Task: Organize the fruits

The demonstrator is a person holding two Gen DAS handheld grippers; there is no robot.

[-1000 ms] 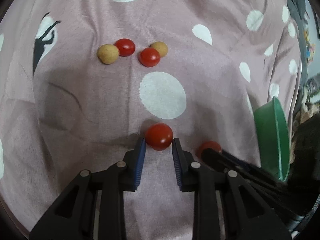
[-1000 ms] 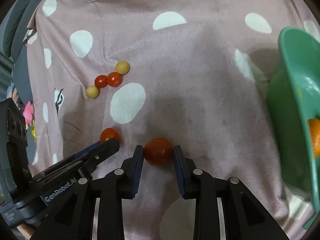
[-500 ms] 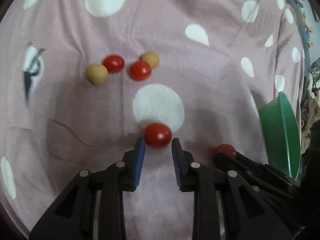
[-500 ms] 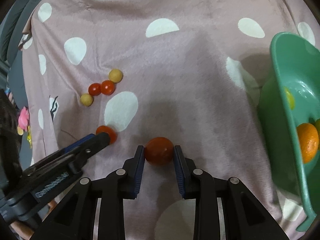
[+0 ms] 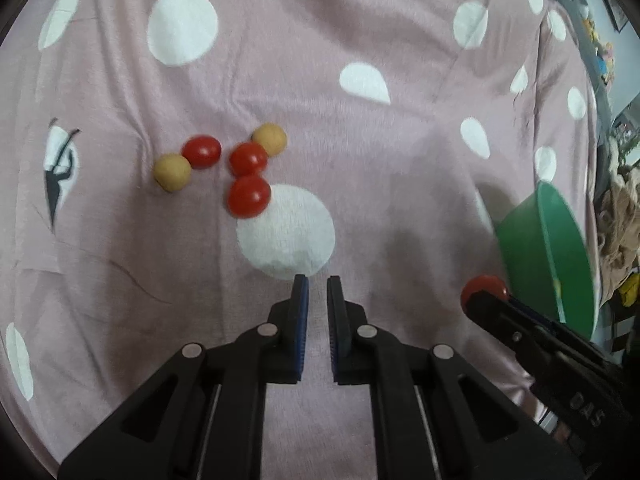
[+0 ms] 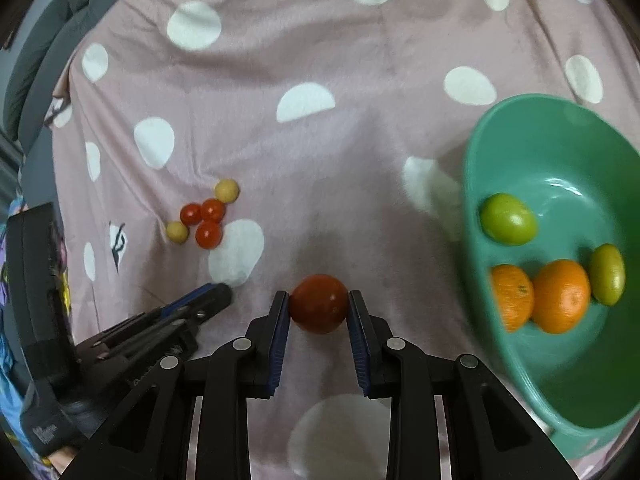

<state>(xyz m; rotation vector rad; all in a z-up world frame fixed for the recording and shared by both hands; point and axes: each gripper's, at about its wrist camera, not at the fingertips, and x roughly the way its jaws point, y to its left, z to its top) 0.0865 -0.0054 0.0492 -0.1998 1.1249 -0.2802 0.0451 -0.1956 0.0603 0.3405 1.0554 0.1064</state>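
My right gripper [image 6: 319, 300] is shut on a red tomato [image 6: 319, 303], held above the pink spotted cloth [image 6: 320, 160]; the left wrist view shows that tomato [image 5: 482, 286] at the right gripper's tip. My left gripper [image 5: 317, 282] hangs over the cloth, its jaws closing to shut with nothing between them. Ahead of it to the left, three small red tomatoes [image 5: 248, 195] and two tan round fruits [image 5: 172, 172] lie in a cluster. A green bowl [image 6: 472, 168] on the right holds two oranges [image 6: 562, 296] and two green fruits [image 6: 508, 219].
The cloth [image 5: 360, 160] covers the whole surface, with white spots and shallow folds. The bowl [image 5: 548, 256] is tilted at the cloth's right edge. Grey cushions [image 6: 44, 40] lie past the cloth at far left, and clutter [image 5: 620, 216] sits beyond the bowl.
The tomato between my left jaws slipped out and now lies by the cluster; those jaws closed empty. Both grippers rose, the right one still carrying its tomato.
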